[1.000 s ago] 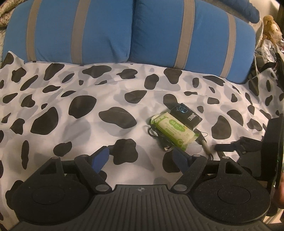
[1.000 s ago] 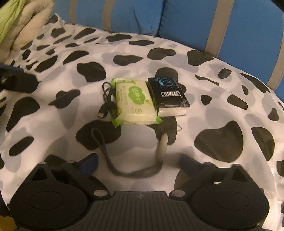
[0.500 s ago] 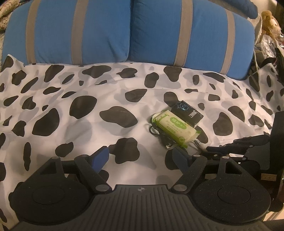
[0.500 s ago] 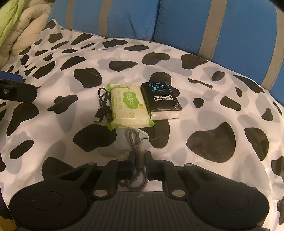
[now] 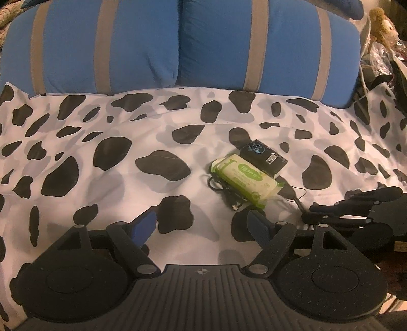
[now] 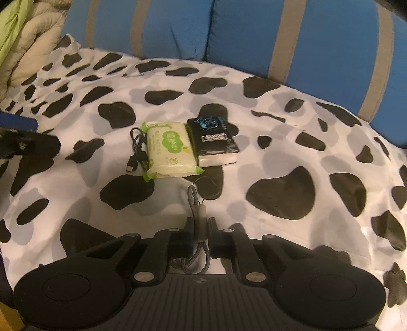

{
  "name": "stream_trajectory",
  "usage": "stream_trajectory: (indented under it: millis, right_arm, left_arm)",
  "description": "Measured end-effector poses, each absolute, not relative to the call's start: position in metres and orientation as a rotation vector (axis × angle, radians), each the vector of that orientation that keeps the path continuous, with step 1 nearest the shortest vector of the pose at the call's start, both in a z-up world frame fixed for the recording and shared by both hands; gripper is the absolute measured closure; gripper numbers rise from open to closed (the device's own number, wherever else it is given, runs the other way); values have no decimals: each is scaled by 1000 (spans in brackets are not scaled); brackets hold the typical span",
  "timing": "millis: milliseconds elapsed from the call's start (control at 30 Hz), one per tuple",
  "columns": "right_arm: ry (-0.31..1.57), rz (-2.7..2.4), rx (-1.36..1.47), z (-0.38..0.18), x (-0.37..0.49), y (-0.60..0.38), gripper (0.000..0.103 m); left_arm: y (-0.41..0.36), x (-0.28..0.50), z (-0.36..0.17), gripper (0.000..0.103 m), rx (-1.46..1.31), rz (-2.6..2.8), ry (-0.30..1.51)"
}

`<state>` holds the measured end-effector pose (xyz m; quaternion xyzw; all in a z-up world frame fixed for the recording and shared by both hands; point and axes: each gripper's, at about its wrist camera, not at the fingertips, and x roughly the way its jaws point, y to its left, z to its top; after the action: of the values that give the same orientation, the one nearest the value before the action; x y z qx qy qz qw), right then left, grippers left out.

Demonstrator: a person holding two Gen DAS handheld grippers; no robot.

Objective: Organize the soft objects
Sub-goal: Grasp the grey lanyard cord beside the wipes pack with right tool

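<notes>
A green-and-white wipes pack [image 5: 244, 180] [image 6: 170, 150] lies on the cow-print sheet [image 5: 101, 157]. A black tissue pack [image 5: 263, 155] [image 6: 213, 138] touches its right side, and a coiled black cable [image 6: 137, 152] lies on its left. My right gripper [image 6: 201, 226] is shut on a grey wrist strap [image 6: 197, 203] just in front of the wipes; the strap's thin cord trails on the sheet. In the left wrist view the right gripper [image 5: 330, 214] is at the right edge. My left gripper [image 5: 201, 219] hangs open over the sheet, left of the packs, holding nothing.
Two blue pillows with grey stripes [image 5: 101, 43] [image 5: 279, 45] line the back of the bed. A beige quilt and a green cloth [image 6: 30, 38] are bunched at the far left. Clutter and a plush toy [image 5: 381, 20] sit beyond the bed's right side.
The right gripper went from wide open to shut on the grey strap, which lay in a loose loop before. It then lifted a little with the strap. The left gripper stayed put.
</notes>
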<state>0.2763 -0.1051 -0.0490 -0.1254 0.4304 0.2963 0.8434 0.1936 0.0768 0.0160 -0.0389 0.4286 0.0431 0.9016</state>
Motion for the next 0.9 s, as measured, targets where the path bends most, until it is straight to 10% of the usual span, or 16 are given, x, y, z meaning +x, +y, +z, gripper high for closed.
stream_trajectory:
  millis: [900]
  right_arm:
    - [852, 571, -116, 11, 256, -171, 91]
  left_arm:
    - [57, 240, -18, 20, -106, 6, 865]
